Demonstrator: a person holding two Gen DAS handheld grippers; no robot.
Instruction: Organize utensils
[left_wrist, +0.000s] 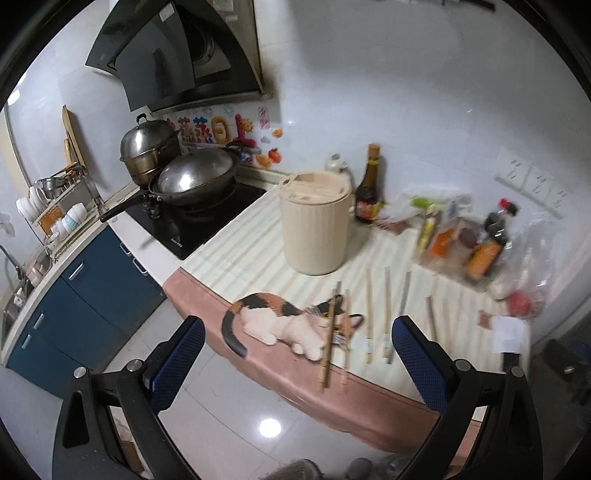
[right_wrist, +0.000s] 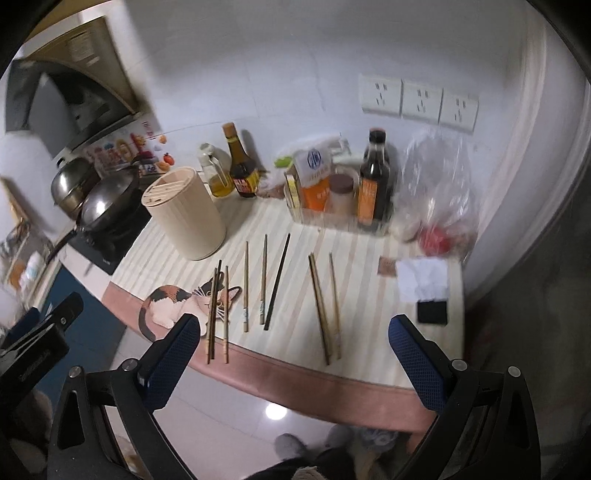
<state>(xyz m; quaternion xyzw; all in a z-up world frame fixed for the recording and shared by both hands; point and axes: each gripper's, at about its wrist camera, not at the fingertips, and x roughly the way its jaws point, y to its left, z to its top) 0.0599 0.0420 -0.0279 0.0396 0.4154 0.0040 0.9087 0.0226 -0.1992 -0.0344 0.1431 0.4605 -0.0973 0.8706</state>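
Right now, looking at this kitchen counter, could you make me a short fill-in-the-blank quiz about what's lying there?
1. The chopsticks lie loose on a striped ____.
2. The mat has a picture of a ____ at its near left corner.
3. The beige holder stands upright to the ____ of the dark sauce bottle.
4. Both the left gripper and right gripper hold ____.

Missing words: mat; cat; left; nothing

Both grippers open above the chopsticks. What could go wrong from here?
1. Chopsticks overhang the counter's front edge; a nudge may tip them onto the floor.
2. The left trio lies touching, so one grasp might take extras.
3. The holder has narrow top slots, so a tilted stick may miss.
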